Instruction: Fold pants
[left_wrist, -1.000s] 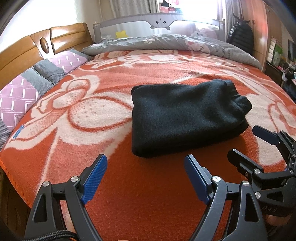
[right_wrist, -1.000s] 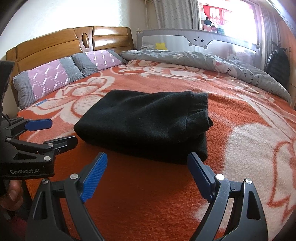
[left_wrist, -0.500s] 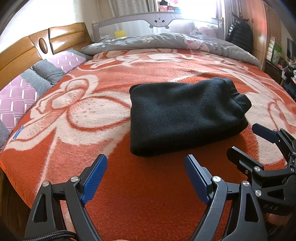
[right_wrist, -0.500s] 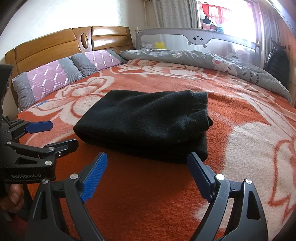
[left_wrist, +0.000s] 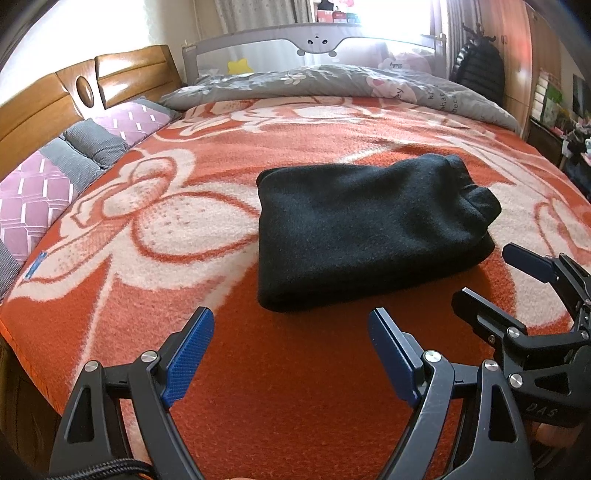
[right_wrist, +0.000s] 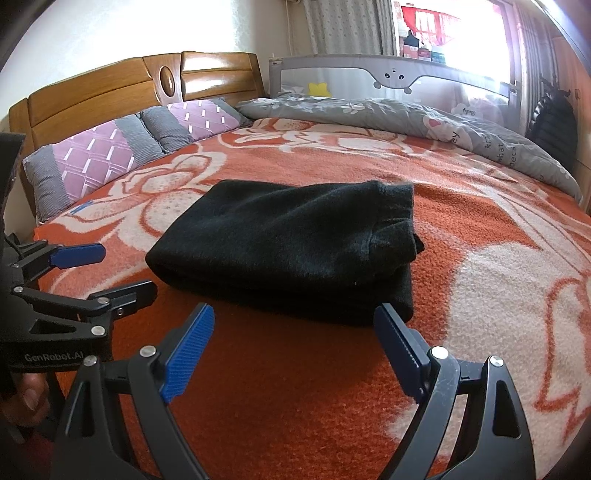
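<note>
The black pants (left_wrist: 362, 229) lie folded in a thick rectangular stack on the orange flowered blanket (left_wrist: 280, 387); they also show in the right wrist view (right_wrist: 291, 251). My left gripper (left_wrist: 291, 343) is open and empty, a short way in front of the stack's near edge. My right gripper (right_wrist: 295, 343) is open and empty, just in front of the stack's near right corner. Each gripper shows in the other's view: the right one (left_wrist: 495, 280) at the right edge, the left one (right_wrist: 107, 269) at the left edge.
Purple and grey pillows (right_wrist: 107, 155) lie along the wooden headboard (right_wrist: 147, 81) at the left. A grey duvet (left_wrist: 332, 83) is bunched at the far side by a grey bed rail (right_wrist: 406, 74). The blanket's near left edge (left_wrist: 22, 343) drops off.
Both grippers have stayed open and almost still. The pants look the same, only shifting slightly in view as the cameras drift.
</note>
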